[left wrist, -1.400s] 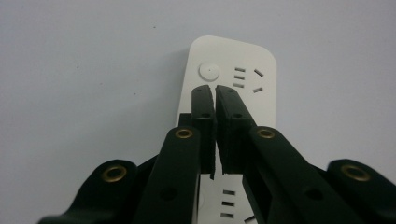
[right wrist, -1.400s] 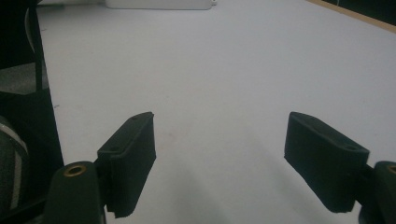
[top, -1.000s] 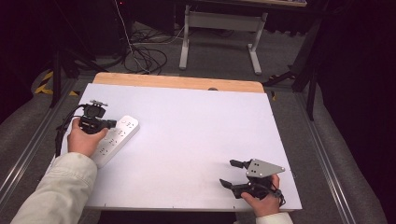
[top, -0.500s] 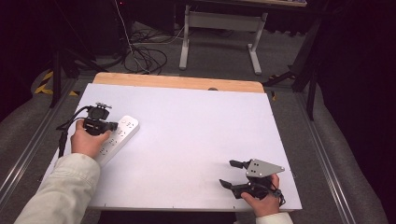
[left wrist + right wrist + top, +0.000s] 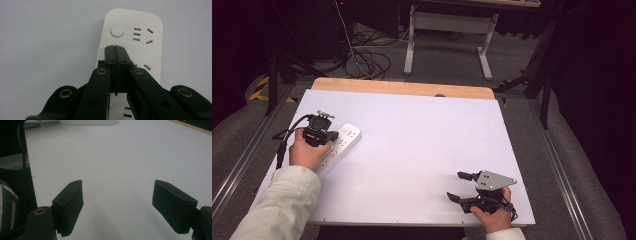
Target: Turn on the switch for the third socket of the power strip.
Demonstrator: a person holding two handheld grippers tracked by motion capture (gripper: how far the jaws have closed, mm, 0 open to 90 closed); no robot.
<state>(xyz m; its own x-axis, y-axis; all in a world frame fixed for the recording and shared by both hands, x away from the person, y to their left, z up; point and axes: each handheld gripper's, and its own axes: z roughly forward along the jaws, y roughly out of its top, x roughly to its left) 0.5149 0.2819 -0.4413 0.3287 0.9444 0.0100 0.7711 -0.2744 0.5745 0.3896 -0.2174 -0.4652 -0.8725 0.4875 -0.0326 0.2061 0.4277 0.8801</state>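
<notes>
Hovering over the flat white plastic power strip [image 5: 140, 50], the left claw [image 5: 115, 47] has its two black jaws pressed together with nothing between them, their joined tips just below the strip's round white button [image 5: 117, 31]; held shut like this they make a single narrow point, which suits pressing that button better than gripping anything, though whether they touch the strip I cannot tell. From the high view the strip [image 5: 343, 142] lies slantwise near the left edge of the white-topped desk [image 5: 422, 145], under the left hand [image 5: 307, 150]. The right claw [image 5: 464, 186] sits well apart at the near right corner, jaws spread wide over bare surface and holding nothing, seemingly parked out of the way while the left works alone
</notes>
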